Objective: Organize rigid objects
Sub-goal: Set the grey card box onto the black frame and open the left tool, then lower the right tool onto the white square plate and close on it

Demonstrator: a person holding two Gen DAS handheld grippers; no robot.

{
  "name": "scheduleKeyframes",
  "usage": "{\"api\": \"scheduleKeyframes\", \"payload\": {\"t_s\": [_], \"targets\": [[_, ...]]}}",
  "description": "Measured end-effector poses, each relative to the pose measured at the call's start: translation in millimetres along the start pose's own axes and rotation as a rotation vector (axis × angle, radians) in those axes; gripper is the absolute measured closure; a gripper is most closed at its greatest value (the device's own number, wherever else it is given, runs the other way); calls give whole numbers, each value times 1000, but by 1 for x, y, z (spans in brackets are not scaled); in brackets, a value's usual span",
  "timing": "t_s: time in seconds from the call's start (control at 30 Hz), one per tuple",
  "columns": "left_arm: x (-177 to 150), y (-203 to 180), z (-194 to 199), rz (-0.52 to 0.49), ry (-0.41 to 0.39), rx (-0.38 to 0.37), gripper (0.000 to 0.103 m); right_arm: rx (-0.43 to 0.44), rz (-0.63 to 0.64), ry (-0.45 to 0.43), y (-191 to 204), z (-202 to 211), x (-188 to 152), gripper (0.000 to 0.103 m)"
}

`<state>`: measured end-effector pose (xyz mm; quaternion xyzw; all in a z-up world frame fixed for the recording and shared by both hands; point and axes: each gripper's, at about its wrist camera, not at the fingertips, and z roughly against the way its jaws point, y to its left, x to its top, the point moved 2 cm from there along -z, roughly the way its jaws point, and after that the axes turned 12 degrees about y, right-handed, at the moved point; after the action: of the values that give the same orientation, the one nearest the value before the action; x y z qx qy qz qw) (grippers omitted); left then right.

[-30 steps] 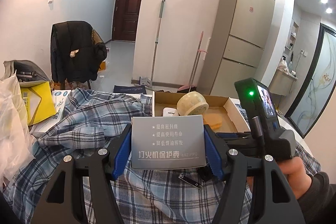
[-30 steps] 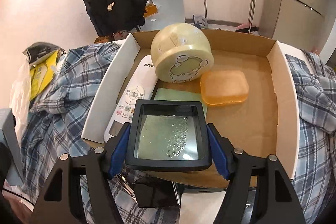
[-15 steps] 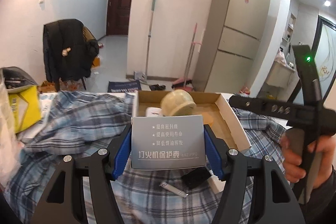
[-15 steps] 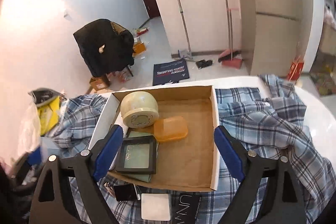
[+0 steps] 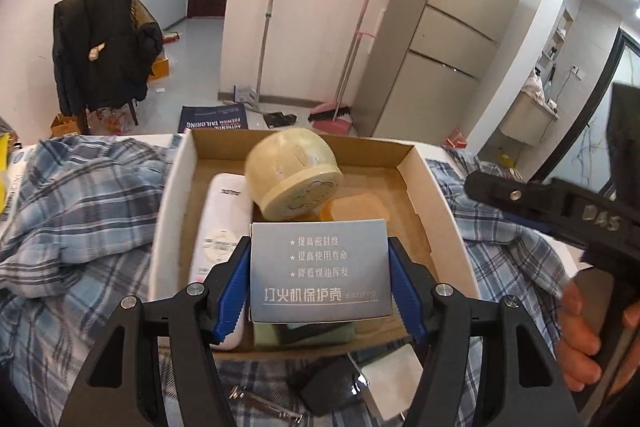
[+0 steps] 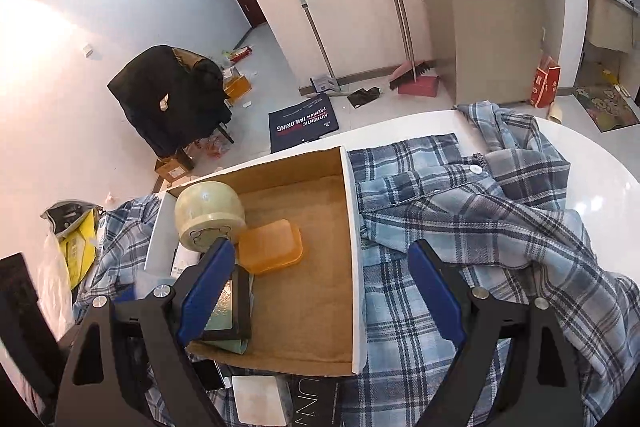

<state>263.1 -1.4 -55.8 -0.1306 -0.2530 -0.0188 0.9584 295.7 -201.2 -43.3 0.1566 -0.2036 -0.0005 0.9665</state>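
Note:
My left gripper [image 5: 318,283] is shut on a grey printed carton [image 5: 320,263] and holds it over the near end of an open cardboard box [image 5: 424,195]. Inside that box lie a cream round container [image 5: 292,175], a white remote [image 5: 222,223] and an orange case [image 5: 356,213]. My right gripper [image 6: 320,287] stands open with nothing between its pads, above the cardboard box's right wall [image 6: 354,267]. A black-framed case [image 6: 234,303] rests in the box beside the right gripper's left finger, on a green item. A hand [image 5: 580,327] grips the right tool's handle.
A blue plaid shirt [image 6: 480,227] covers the white round table [image 6: 600,167] around the box. Small black and white items [image 6: 256,399] and a metal clipper [image 5: 260,403] lie just in front of the box. A yellow bag [image 6: 76,251] sits far left.
The right gripper let go of the black-framed case in the box, opened wide, then rose and swung right. The left gripper carried the grey carton forward over the box.

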Motion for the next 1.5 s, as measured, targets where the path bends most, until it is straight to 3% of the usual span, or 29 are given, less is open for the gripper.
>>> {"api": "scheduleKeyframes", "payload": {"t_s": [0.3, 0.37, 0.47, 0.57, 0.7, 0.77, 0.83, 1.0, 1.13, 1.3, 1.5], "targets": [[6, -1, -24, -1, 35, 52, 37, 5, -15, 0, -7, 0, 2, 16], [6, -3, -17, -15, 10, 73, 29, 6, -18, -1, -7, 1, 3, 16], [6, -4, -1, -37, -25, 103, 28, -2, -39, -25, -9, 11, 3, 16], [1, -3, 22, -45, -58, 88, 28, -18, -30, -79, -5, 31, 1, 16], [-12, -2, 64, -61, -169, 94, 27, -30, 16, -134, 8, 58, -9, 16], [-19, -3, 80, -63, -219, 84, 19, -21, 34, -141, 14, 68, -17, 15], [-28, -3, 96, -61, -276, 71, 18, -15, 56, -145, 19, 75, -26, 16], [-47, -6, 111, -92, -301, 63, 18, -36, 110, -159, 29, 82, -50, 15], [-62, -10, 108, -124, -321, 81, 17, -50, 123, -148, 29, 73, -68, 15], [-76, 1, 107, -80, -398, 84, 16, -76, 139, -82, 26, 48, -81, 16], [-85, 8, 90, -78, -409, 99, 15, -95, 138, -19, 13, 25, -90, 15]]}}
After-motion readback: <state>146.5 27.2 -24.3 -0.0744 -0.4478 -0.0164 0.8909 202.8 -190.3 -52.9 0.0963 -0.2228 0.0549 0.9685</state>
